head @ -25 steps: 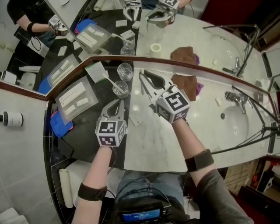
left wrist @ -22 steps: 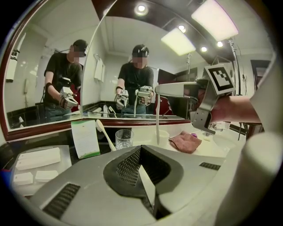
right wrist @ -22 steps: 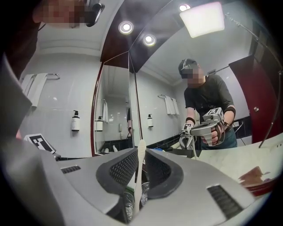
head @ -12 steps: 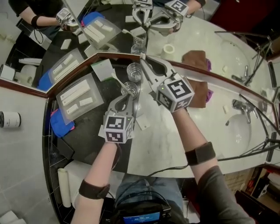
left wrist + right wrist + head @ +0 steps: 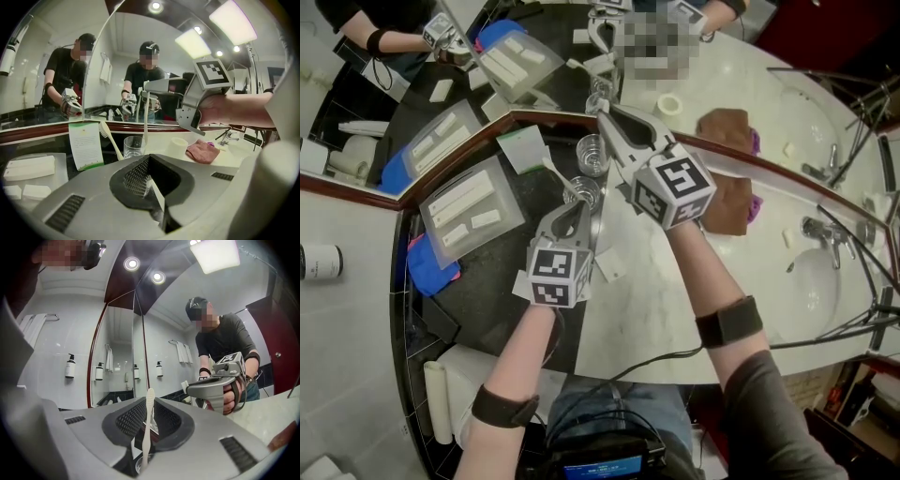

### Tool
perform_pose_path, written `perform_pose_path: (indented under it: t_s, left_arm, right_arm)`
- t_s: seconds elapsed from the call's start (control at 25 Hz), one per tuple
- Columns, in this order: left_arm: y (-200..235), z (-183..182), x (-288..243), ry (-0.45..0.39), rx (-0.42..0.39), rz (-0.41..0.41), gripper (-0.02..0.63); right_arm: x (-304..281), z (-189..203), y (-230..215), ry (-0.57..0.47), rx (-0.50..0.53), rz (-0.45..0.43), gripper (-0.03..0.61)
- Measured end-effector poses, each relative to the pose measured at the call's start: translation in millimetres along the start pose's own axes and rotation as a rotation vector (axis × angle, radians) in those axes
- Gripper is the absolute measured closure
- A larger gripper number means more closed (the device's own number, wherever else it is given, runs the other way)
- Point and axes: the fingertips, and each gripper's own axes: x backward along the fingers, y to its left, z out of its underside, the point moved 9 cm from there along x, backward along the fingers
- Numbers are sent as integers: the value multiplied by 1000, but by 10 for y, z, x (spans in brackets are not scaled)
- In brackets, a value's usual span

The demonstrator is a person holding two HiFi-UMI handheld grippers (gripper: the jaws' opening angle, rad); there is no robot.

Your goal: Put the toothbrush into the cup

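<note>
Two clear glass cups stand by the mirror: the far cup (image 5: pixel 592 155) (image 5: pixel 133 146) and the near cup (image 5: pixel 581 191). A white toothbrush (image 5: pixel 109 139) leans in the near cup. My right gripper (image 5: pixel 602 112) (image 5: pixel 149 411) is shut on a second white toothbrush (image 5: pixel 148 427) (image 5: pixel 144 117). It is held upright, its lower end over the far cup's mouth (image 5: pixel 140 465). My left gripper (image 5: pixel 577 208) (image 5: pixel 150 159) is shut just in front of the near cup, with nothing seen in it.
The mirror's brown ledge (image 5: pixel 750 159) runs right behind the cups. A green-edged card (image 5: pixel 520 150) and a plastic tray of white packets (image 5: pixel 469 211) lie left. A white roll (image 5: pixel 178 147), a brown cloth (image 5: pixel 727 202) and the tap (image 5: pixel 820 230) lie right.
My right gripper has carried its toothbrush left and toward the mirror, to above the far cup. My left gripper has crept forward toward the near cup.
</note>
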Motion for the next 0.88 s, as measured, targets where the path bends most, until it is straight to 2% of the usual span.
perform_pose_path:
  t_s: [0.36,0.88]
  left_arm:
    - [35,-21,-5,-1,2,-4,611]
    - [52,76,-24,6,14,0,611]
  right_arm:
    - [-115,17,-15,14,11,-4,511]
    - [-155,379,-17,87,5,12,511]
